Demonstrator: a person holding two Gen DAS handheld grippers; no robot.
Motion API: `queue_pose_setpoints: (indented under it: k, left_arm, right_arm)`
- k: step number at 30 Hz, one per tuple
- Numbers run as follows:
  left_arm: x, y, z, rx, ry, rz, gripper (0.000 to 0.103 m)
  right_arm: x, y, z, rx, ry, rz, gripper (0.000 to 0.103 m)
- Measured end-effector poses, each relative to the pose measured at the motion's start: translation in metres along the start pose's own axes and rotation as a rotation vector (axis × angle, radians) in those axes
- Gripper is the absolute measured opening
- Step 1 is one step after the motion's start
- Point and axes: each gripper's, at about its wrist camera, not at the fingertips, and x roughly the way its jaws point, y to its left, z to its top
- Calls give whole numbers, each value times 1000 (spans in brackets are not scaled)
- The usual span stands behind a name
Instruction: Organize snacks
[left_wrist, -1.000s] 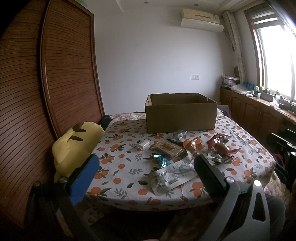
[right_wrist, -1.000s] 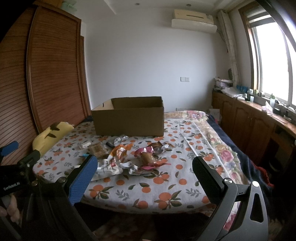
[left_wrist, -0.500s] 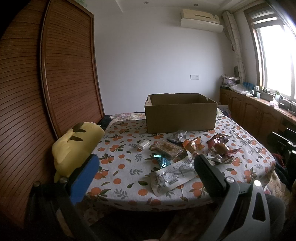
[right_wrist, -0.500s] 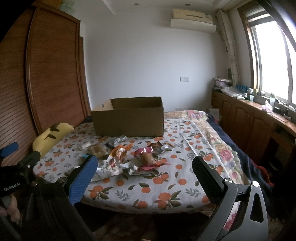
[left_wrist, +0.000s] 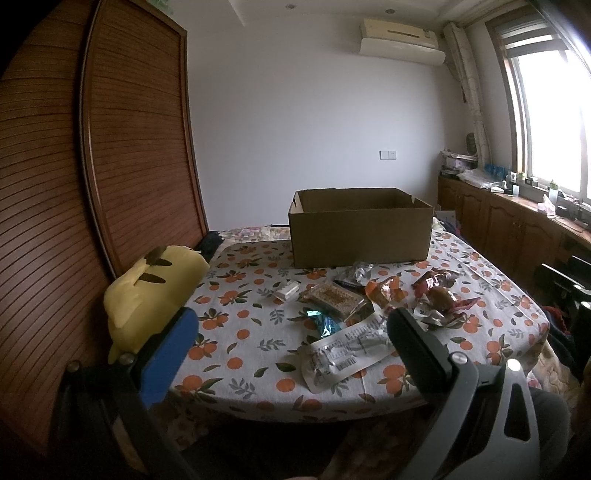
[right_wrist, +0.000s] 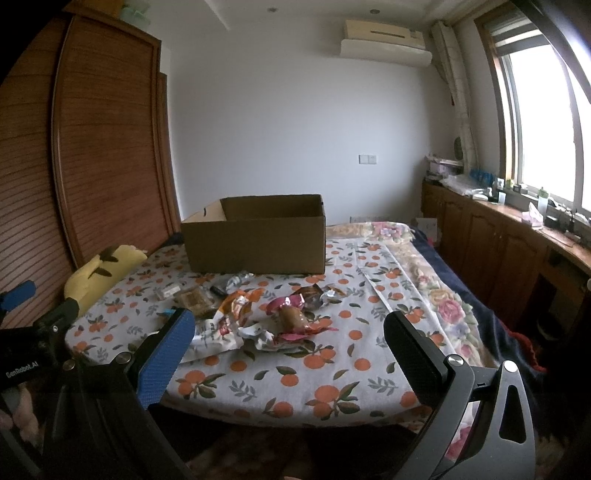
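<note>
An open brown cardboard box (left_wrist: 360, 227) (right_wrist: 255, 234) stands at the far side of a bed with an orange-print sheet (left_wrist: 243, 343) (right_wrist: 325, 376). In front of it lies a scatter of snack packets: a clear white-printed bag (left_wrist: 347, 354), a teal wrapper (left_wrist: 327, 325), a brown bar in clear wrap (left_wrist: 332, 297), an orange packet (left_wrist: 384, 290) (right_wrist: 236, 306), a red wrapper with a brown snack (left_wrist: 439, 295) (right_wrist: 291, 314). My left gripper (left_wrist: 288, 332) and right gripper (right_wrist: 288, 336) both hang open and empty before the bed's near edge.
A yellow plush toy (left_wrist: 151, 291) (right_wrist: 99, 271) lies at the bed's left edge by a slatted wooden wardrobe (left_wrist: 110, 147). Wooden cabinets (right_wrist: 491, 251) run under the window on the right. The left gripper's body (right_wrist: 26, 343) shows at the right wrist view's left edge.
The right wrist view has drifted slightly; the left view is steady. No snack has moved and both grippers stay open.
</note>
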Motion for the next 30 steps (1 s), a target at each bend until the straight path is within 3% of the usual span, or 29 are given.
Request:
queue_pose_setpoints:
  k: [10, 23, 30]
  left_arm:
    - [3, -3, -2, -6, 29, -21, 103]
    - [56, -11, -35, -50, 223, -95, 103]
    - [70, -17, -41, 2, 204, -119, 103]
  right_arm:
    - [1, 0, -1, -1, 7, -1, 103]
    - [25, -4, -17, 2, 71, -2, 103]
    - [53, -7, -27, 1, 112, 6, 103]
